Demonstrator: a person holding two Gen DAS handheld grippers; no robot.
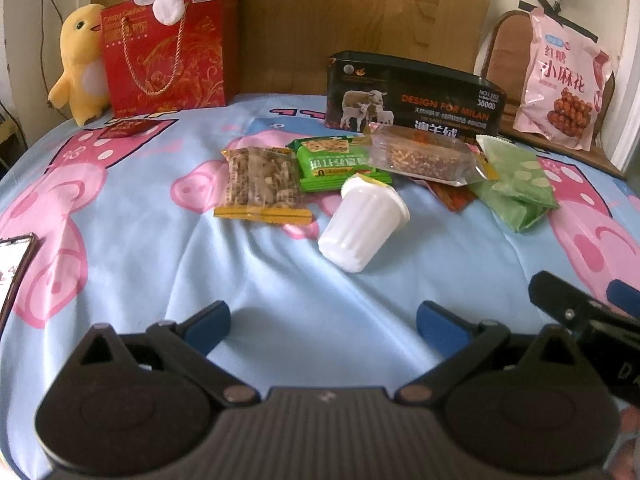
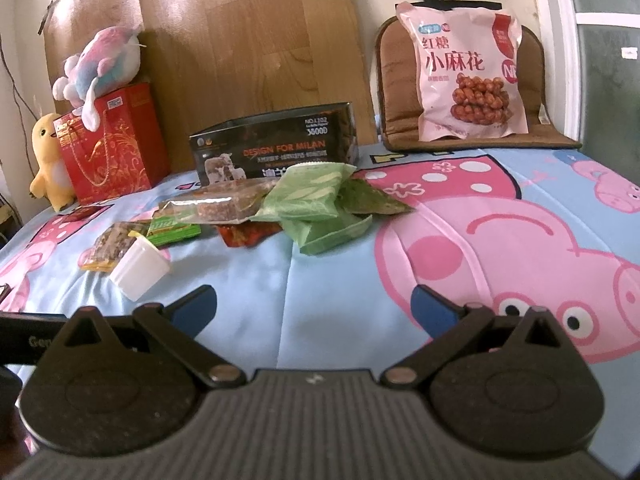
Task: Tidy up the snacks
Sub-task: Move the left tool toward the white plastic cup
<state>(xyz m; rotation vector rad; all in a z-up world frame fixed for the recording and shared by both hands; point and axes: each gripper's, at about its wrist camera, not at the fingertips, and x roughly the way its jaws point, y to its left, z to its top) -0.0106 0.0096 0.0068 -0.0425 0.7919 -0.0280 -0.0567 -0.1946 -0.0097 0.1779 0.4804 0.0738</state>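
Left wrist view: snacks lie scattered mid-bed before the black box (image 1: 412, 96), white cup (image 1: 362, 226) nearest. Both the left gripper (image 1: 322, 326) and right gripper (image 2: 314, 306) are spread wide, empty. Best approach the tipped cup squarely across its ribbed sides.

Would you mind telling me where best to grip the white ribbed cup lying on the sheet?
Probably across the ribbed sidewall of the white cup, mid-body. It lies tipped, rim away, base toward the left gripper, whose jaws are open. Come from above, spanning its width.
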